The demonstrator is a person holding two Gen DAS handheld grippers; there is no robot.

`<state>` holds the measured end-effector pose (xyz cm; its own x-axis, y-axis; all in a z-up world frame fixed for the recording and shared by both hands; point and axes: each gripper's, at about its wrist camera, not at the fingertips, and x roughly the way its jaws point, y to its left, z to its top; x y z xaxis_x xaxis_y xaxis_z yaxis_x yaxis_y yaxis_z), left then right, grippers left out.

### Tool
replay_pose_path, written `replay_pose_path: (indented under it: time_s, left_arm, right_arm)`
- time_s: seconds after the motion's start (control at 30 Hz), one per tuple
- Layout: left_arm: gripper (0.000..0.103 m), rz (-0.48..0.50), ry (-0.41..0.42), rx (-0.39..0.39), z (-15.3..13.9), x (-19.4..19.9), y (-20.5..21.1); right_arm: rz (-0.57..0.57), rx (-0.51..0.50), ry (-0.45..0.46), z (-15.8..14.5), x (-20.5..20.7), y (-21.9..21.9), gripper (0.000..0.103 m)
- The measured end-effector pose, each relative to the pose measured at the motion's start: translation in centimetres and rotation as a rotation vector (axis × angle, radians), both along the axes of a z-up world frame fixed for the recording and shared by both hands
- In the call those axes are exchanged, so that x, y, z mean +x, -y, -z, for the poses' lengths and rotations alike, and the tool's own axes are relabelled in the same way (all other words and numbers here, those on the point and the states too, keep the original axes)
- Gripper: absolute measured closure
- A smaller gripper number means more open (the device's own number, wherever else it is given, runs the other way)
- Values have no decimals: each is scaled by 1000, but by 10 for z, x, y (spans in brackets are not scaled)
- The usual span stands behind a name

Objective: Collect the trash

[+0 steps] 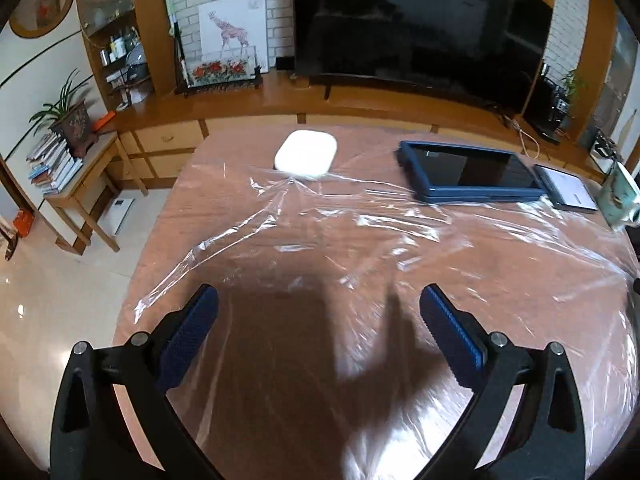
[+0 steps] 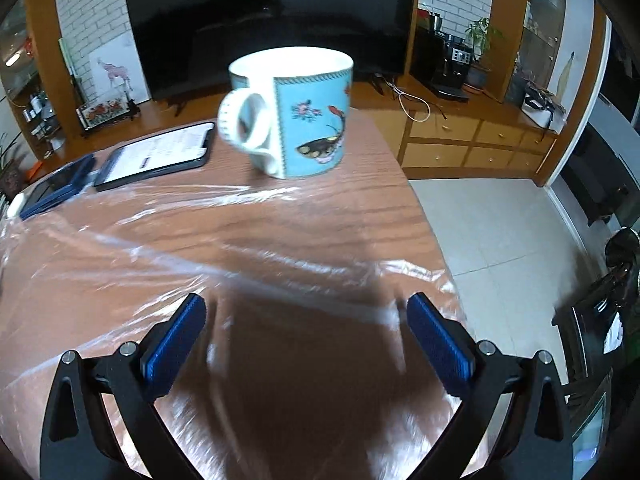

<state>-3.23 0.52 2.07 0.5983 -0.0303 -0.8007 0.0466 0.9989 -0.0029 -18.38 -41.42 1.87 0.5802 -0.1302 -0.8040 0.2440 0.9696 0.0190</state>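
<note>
A large sheet of clear crumpled plastic film (image 1: 360, 232) lies spread over the wooden table (image 1: 280, 360); it also shows in the right wrist view (image 2: 200, 248). My left gripper (image 1: 319, 308) is open and empty, hovering over the near part of the film. My right gripper (image 2: 306, 316) is open and empty, over the film near the table's right edge (image 2: 432, 240).
A white box (image 1: 306, 155), a blue-cased tablet (image 1: 468, 170) and a phone (image 1: 568, 188) lie at the table's far side. A blue patterned mug (image 2: 292, 114) stands ahead of the right gripper, with a phone (image 2: 160, 154) to its left. A TV cabinet (image 1: 360, 100) stands behind.
</note>
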Motion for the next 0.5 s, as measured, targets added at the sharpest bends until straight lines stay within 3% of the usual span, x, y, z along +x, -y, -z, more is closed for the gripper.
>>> replay_pose_path:
  time_s: [0.5]
  left_arm:
    - [2, -15, -30, 9, 18, 11, -2]
  right_arm:
    - [10, -8, -15, 5, 11, 1, 4]
